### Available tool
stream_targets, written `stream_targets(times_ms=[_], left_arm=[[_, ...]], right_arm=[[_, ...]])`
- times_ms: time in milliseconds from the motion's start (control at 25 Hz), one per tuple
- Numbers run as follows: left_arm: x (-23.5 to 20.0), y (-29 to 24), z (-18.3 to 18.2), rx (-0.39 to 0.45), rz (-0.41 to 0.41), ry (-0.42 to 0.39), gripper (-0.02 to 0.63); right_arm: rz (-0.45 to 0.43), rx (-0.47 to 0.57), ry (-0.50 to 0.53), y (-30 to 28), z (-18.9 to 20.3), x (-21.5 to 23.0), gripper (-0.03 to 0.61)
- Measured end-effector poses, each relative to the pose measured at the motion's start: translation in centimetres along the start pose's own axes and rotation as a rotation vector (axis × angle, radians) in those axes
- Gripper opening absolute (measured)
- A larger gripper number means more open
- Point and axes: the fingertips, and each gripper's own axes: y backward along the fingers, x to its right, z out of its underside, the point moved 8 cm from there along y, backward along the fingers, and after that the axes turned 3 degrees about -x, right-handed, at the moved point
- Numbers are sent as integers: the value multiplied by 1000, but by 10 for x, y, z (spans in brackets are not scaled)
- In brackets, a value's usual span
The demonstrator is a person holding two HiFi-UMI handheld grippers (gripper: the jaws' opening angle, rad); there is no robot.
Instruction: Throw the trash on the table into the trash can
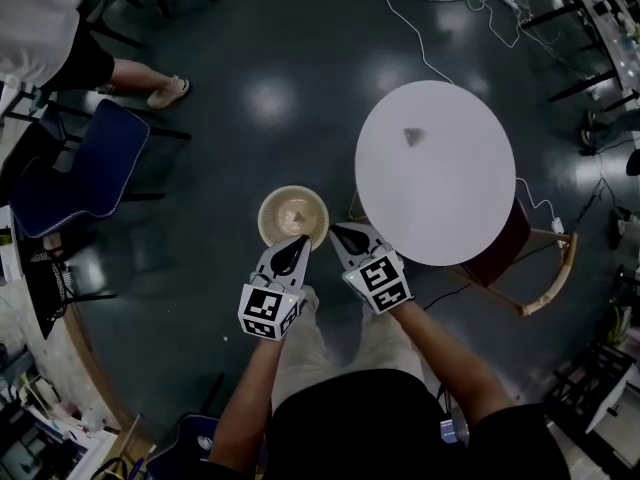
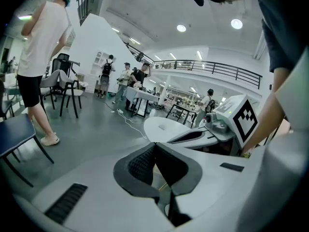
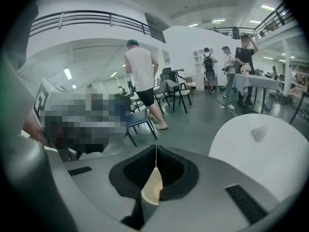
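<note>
Both grippers sit low in front of you, side by side, tips forward.

Left gripper [image 1: 292,255]: closed, tips meeting, nothing between them. It hangs over the near rim of the trash can [image 1: 263,218].

Right gripper [image 1: 350,238]: also closed tight. In its own view a tan woven patch shows in the gap behind the tips; you would judge that to be the can's wall seen through the gap, not a held thing. It sits just beside the can, at the near edge of the surface [image 1: 450,208].

Trash [image 1: 413,136]: 1 small grey crumpled piece, on the far half of the round white surface, well apart from both grippers. From your grippers it lies ahead and to the right. It is roughly triangular, with no clear long axis, so approach angle looks free.

Nearer hand: the right one. The left would have to cross over the can and the surface edge.

Can: on the floor, touching or just beside the left edge of the surface; which, you cannot tell. Something pale lies inside, too small to name.

Count: 1 piece of trash on the surface, 1 trash can, 1 surface, 2 grippers.

Judgement: the right gripper must open before it reaches the piece.
</note>
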Motion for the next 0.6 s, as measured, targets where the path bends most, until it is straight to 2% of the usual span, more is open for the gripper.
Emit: stream_targets(times_ms=[400, 600], left_arm=[[20, -26, -21, 19, -31, 6, 15], [40, -48, -32, 18, -21, -7, 15]], right_arm=[[115, 63, -32, 48, -4, 77, 25], [167, 75, -39, 72, -4, 121, 25]])
